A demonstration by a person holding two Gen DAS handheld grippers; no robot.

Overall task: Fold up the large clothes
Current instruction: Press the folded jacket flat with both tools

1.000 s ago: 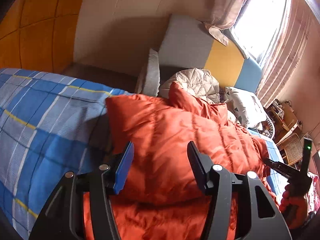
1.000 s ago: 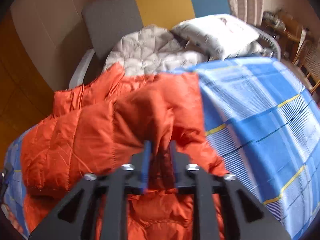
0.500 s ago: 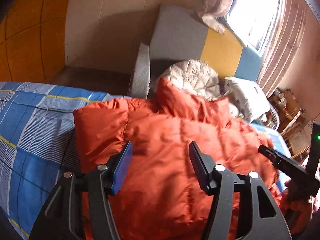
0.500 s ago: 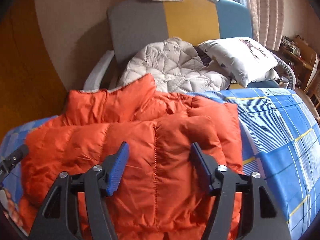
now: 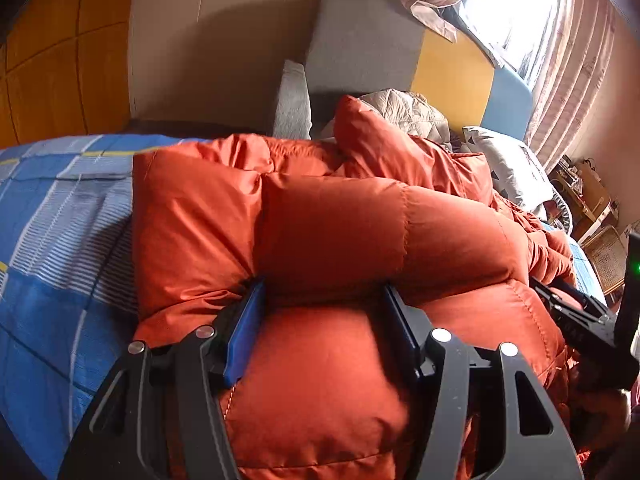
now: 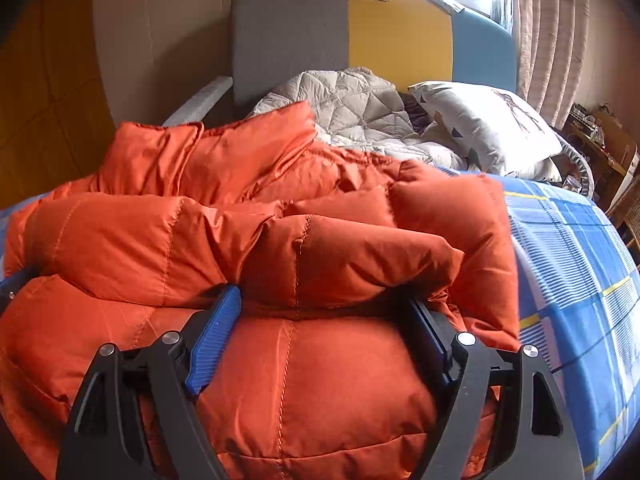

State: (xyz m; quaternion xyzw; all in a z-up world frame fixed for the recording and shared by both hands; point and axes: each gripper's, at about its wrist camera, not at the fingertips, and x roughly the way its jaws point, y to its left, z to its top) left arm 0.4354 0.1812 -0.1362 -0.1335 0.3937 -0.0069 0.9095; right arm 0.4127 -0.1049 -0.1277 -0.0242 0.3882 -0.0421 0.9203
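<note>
**Orange puffer jacket laid down on bed; right grip released**

The bed point(image 6: 580, 280), covered in a blue checked sheet, was recorded as the work surface, with a grey, yellow and blue headboard point(image 6: 360, 32) behind it. A grey quilted garment point(image 6: 344, 100) and a white pillow point(image 6: 480, 132) were seen lying near the headboard, apart from the work.

The orange puffer jacket point(image 5: 328, 232) was found spread across the near part of the bed, its sleeves folded inward over the body and its collar point(image 6: 256, 140) standing up at the far end. A second earlier, a pinch of this jacket had been held up in the nearly closed right gripper; by now the fabric had been let down and lay flat in bulky rolls.

The right gripper point(image 6: 320, 320) was observed with its jaws opening, padded fabric bulging between them but no longer clamped. The left gripper point(image 5: 320, 316) was noted about half open, as it had been a second before, lowered onto the jacket with a puffy roll between its fingers; whether the pads pressed on it could not be told from the frames.

The sleeve fold was judged complete. A fresh grasp at the hem was judged to be needed next, and the springy filling was expected to resist staying folded
</note>
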